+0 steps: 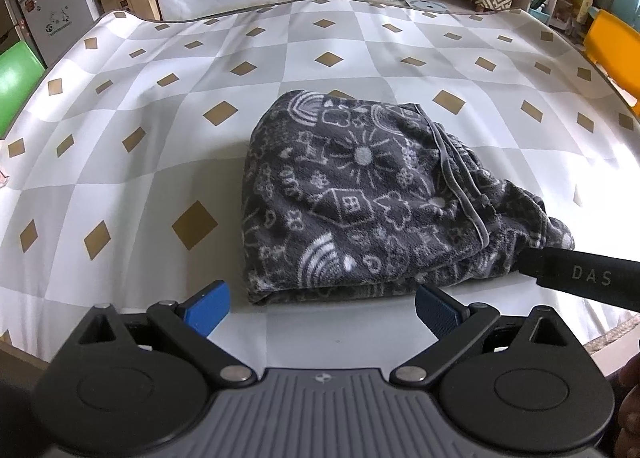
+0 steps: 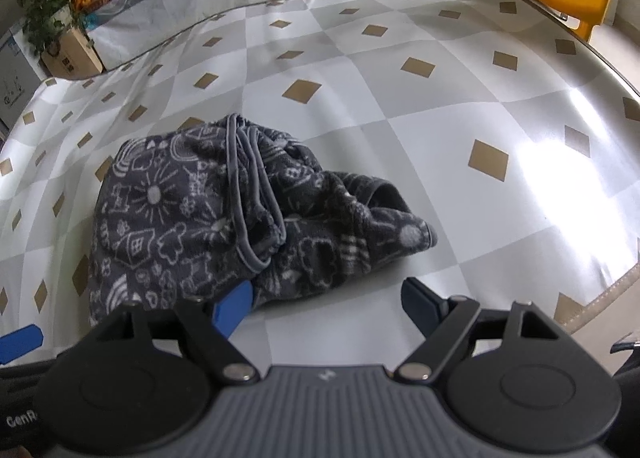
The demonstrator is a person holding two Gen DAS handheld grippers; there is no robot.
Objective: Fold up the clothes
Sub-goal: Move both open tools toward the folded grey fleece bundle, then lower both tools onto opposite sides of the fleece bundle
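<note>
Lying in a bunched, half-folded heap on the checked tablecloth (image 1: 160,129), the dark grey patterned garment (image 1: 352,193) sits just ahead of both grippers. The left gripper (image 1: 322,308) hovers at its near edge with jaws wide apart and nothing between them. The right gripper (image 2: 326,308) is likewise spread wide and empty, its left finger just over the cloth's near corner. The main risk is a poor pinch: the piped hem (image 2: 256,217) lies in several loops, so closing there could catch more than one layer and drag the whole bundle instead of opening a clean fold. The glossy tablecloth may also let the heap slide toward the table's near edge.
</note>
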